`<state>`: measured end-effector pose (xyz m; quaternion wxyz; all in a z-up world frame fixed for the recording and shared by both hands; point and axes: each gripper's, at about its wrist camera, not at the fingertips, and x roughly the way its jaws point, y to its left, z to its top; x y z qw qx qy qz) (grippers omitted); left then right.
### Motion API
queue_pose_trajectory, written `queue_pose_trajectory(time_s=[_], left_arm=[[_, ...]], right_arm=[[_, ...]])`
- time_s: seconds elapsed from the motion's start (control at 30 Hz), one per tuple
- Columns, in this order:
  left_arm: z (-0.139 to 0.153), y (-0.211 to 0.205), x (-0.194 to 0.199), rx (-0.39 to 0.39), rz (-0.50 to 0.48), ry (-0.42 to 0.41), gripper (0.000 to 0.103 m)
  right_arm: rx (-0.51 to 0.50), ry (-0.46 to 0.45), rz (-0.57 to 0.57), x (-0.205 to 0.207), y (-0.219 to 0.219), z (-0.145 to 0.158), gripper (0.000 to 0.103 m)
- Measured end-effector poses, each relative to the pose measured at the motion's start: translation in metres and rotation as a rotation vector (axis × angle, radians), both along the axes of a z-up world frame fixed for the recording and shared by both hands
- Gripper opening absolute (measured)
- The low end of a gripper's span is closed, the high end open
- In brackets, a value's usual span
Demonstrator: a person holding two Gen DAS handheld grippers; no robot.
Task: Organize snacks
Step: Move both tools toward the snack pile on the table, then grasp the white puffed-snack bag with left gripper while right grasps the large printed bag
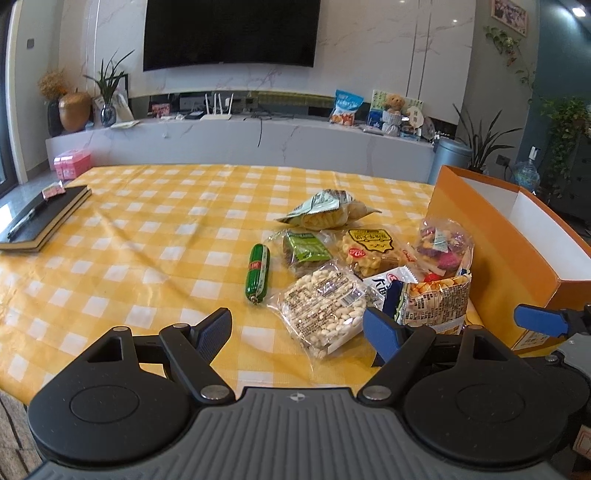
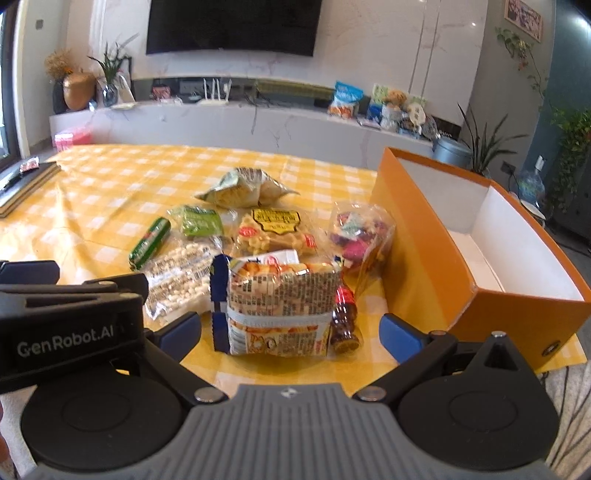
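Yellow-checked tabletop (image 2: 110, 177) held snacks beside the box (image 2: 424, 240); both grippers, left (image 1: 297, 328) and right (image 2: 290, 332), gaped empty. Cracker pack (image 2: 277, 295) looked light, crinkly (pinch its sides).

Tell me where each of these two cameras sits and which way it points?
Left wrist view: sits on the left gripper, looks across the checked table at the snacks; its open fingers show, plus a tip of the right gripper's.
Right wrist view: sits on the right gripper, faces the biscuit pack and orange box; its open fingers and the left gripper's body show.
Both share: snacks, box, television.
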<state>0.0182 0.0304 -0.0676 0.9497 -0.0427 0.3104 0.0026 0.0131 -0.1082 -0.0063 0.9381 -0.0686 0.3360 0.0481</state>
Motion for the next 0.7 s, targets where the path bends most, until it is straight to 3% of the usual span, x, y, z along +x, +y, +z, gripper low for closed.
queue_pose_trajectory(time_s=[0.4, 0.6, 0.7], left_arm=[[0.000, 0.017, 0.005, -0.075, 0.014, -0.019, 0.095], [-0.001, 0.020, 0.005, -0.047, 0.023, -0.027, 0.095], [-0.006, 0.024, 0.011, -0.072, 0.026, 0.003, 0.095]], right_arm=[[0.124, 0.035, -0.036, 0.023, -0.013, -0.014, 0.100], [0.096, 0.088, -0.042, 0.049, 0.000, -0.032, 0.100], [0.063, 0.083, -0.047, 0.057, 0.005, -0.039, 0.100]])
